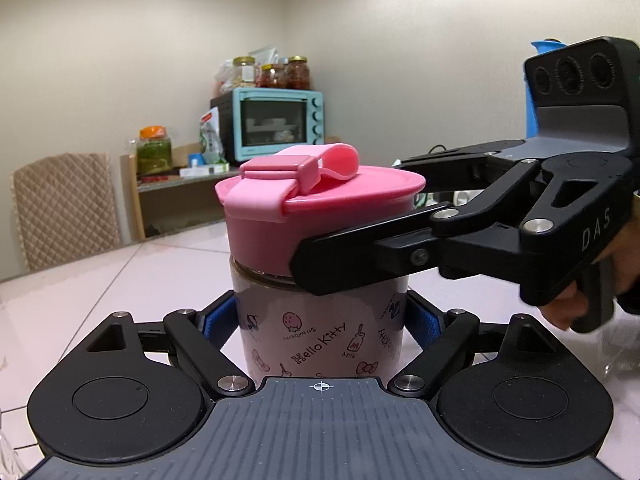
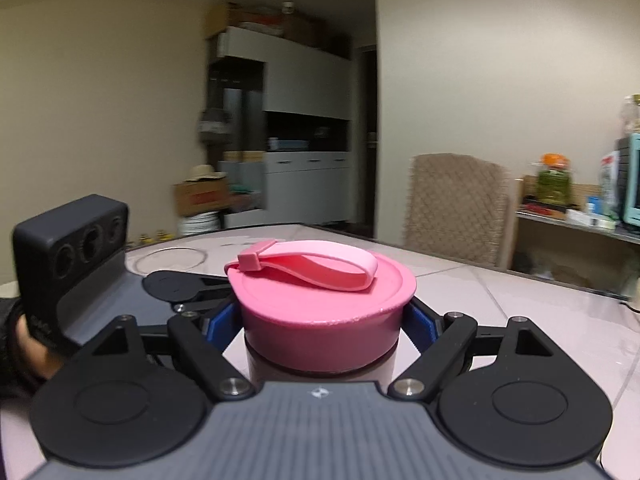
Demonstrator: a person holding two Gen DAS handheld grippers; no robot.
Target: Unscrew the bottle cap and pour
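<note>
Left wrist view: mounted just behind the left gripper [image 1: 320, 320], low over the tiled table [image 1: 100, 288], facing slightly downward toward a wall corner with a blue oven [image 1: 276, 124]. Very near the bottle [image 1: 320, 332], which fills the frame centre. Right gripper [image 1: 360, 256] entering from the right edge.

Right wrist view: mounted just behind the right gripper [image 2: 320, 320], somewhat higher, facing across the table [image 2: 520, 304] toward white cabinets [image 2: 304, 128]. Very near the pink cap [image 2: 320, 312].

Shared between views: bottle and cap [image 1: 316, 216], tabletop, quilted chair [image 1: 66, 208] [image 2: 456, 208], oven shelf.
</note>
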